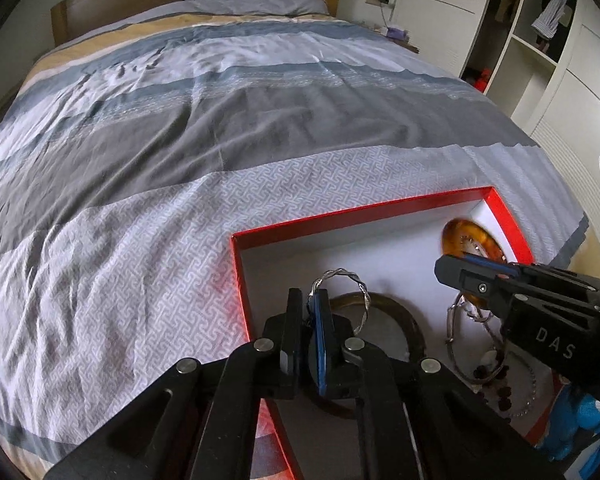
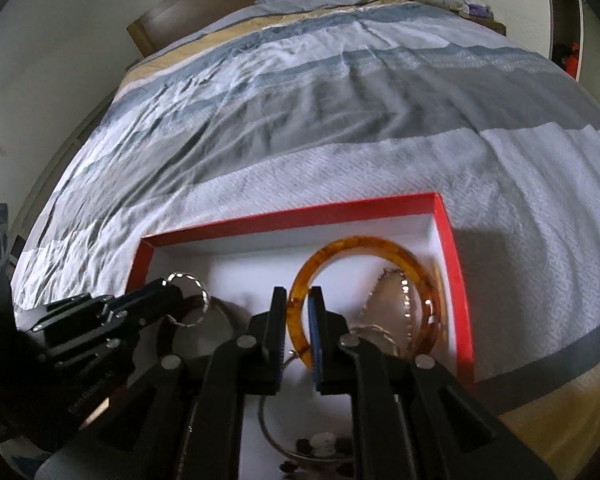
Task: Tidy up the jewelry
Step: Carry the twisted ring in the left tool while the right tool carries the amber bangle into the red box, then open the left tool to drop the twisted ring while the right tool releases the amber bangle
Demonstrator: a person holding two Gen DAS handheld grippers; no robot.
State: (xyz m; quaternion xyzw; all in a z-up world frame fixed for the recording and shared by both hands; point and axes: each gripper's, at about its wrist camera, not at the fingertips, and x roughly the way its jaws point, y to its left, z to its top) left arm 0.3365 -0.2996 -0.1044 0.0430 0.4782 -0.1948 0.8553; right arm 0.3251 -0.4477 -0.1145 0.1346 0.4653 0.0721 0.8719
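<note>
— What does the left gripper (image 1: 309, 300) hold?
— A thin twisted silver wire bangle (image 1: 342, 280), pinched between its narrowed fingers above the shallow red-rimmed, white-lined cardboard box (image 1: 340, 216) on the striped grey bedspread (image 1: 180, 140).
— And the right gripper (image 2: 298, 300)?
— It clamps a thick translucent amber resin bangle (image 2: 360, 248), upright over the box's right end. A dark round bangle (image 1: 404, 316) lies below.

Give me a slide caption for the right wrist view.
Right gripper pinches an amber bangle above a red box on a bed.
</note>
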